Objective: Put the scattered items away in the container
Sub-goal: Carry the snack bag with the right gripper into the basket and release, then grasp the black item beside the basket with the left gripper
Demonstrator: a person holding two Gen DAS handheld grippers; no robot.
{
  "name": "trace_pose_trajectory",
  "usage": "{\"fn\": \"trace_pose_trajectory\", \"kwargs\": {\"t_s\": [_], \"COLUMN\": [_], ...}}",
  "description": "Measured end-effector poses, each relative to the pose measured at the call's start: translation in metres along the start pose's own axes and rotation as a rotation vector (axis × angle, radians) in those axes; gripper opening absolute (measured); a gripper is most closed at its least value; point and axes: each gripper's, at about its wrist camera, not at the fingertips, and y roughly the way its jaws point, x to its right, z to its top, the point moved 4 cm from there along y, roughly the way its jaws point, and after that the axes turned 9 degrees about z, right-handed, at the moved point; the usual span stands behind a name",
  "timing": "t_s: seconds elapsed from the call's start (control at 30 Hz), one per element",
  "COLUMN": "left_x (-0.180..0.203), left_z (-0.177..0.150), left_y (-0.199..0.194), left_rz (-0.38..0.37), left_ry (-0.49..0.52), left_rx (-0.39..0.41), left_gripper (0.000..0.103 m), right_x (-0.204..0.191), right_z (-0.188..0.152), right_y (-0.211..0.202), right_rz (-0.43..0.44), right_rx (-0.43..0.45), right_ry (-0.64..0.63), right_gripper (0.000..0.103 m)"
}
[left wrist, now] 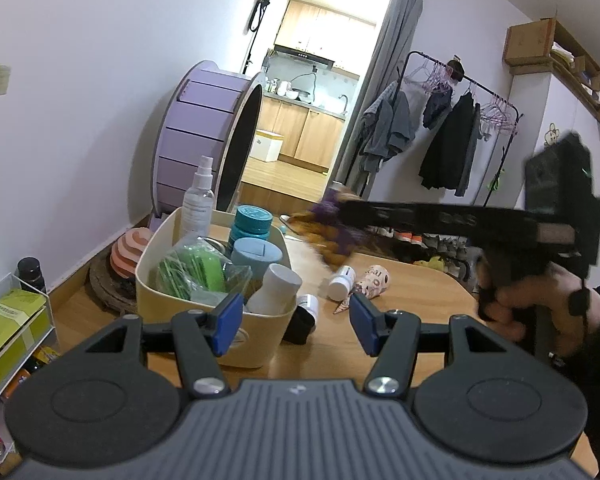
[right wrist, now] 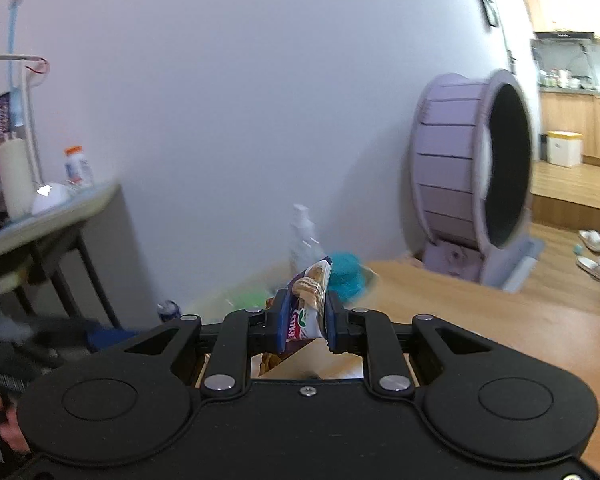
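A cream container (left wrist: 160,292) stands on the wooden table (left wrist: 411,316), filled with a spray bottle (left wrist: 198,196), teal jars (left wrist: 252,224), a green packet (left wrist: 192,272) and a white bottle (left wrist: 274,288). Just in front of it my left gripper (left wrist: 296,328) is open, with nothing between its blue pads. My right gripper (left wrist: 341,210) reaches in from the right, above the table, shut on a purple and brown snack packet (left wrist: 331,236). The right wrist view shows that gripper (right wrist: 305,320) pinching the packet (right wrist: 311,300). A small white bottle (left wrist: 341,282) and a patterned cone (left wrist: 373,282) lie loose on the table.
A white and black item (left wrist: 305,316) lies beside the container. A purple wheel (left wrist: 204,140) stands behind the table by the wall, with a clothes rack (left wrist: 459,140) at the back right. A wire shelf (left wrist: 12,320) is at the left. A hand (left wrist: 531,304) holds the right gripper.
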Motion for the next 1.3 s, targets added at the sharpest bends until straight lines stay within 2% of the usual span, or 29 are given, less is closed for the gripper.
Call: {"fn": "trace_pose_trajectory", "kwargs": {"t_s": [0.13, 0.2, 0.3, 0.33, 0.47, 0.67, 0.8, 0.93, 1.13, 1.3], "left_x": [-0.006, -0.009, -0.012, -0.012, -0.009, -0.003, 0.006, 0.019, 0.045, 0.066], "left_z": [0.002, 0.003, 0.004, 0.004, 0.004, 0.001, -0.003, -0.008, -0.02, -0.035], "left_y": [0.0, 0.0, 0.0, 0.0, 0.0, 0.003, 0.007, 0.014, 0.029, 0.047], "left_rz": [0.013, 0.02, 0.026, 0.025, 0.017, 0.01, 0.003, -0.005, -0.002, 0.06], "left_ry": [-0.009, -0.015, -0.02, -0.02, -0.016, -0.001, 0.018, 0.049, 0.106, 0.155], "left_rx": [0.004, 0.004, 0.003, 0.003, 0.004, -0.009, -0.018, -0.031, -0.041, -0.045], "left_gripper": [0.058, 0.058, 0.058, 0.058, 0.058, 0.058, 0.058, 0.058, 0.058, 0.058], "right_x": [-0.01, -0.014, -0.02, -0.019, -0.016, -0.006, -0.001, 0.0, 0.004, 0.014], "right_z": [0.012, 0.014, 0.012, 0.012, 0.007, -0.008, -0.021, -0.033, -0.048, -0.055], "right_y": [0.036, 0.052, 0.065, 0.065, 0.046, -0.007, -0.046, -0.08, -0.105, -0.113], "right_rz": [0.061, 0.095, 0.081, 0.078, 0.057, -0.019, -0.075, -0.128, -0.172, -0.168], "right_rx": [-0.033, -0.056, -0.064, -0.067, -0.051, -0.019, 0.006, 0.034, 0.061, 0.081], "right_ry": [-0.034, -0.041, -0.063, -0.066, -0.05, -0.023, -0.004, 0.01, 0.036, 0.059], "right_gripper": [0.02, 0.028, 0.044, 0.044, 0.049, 0.062, 0.073, 0.09, 0.096, 0.101]}}
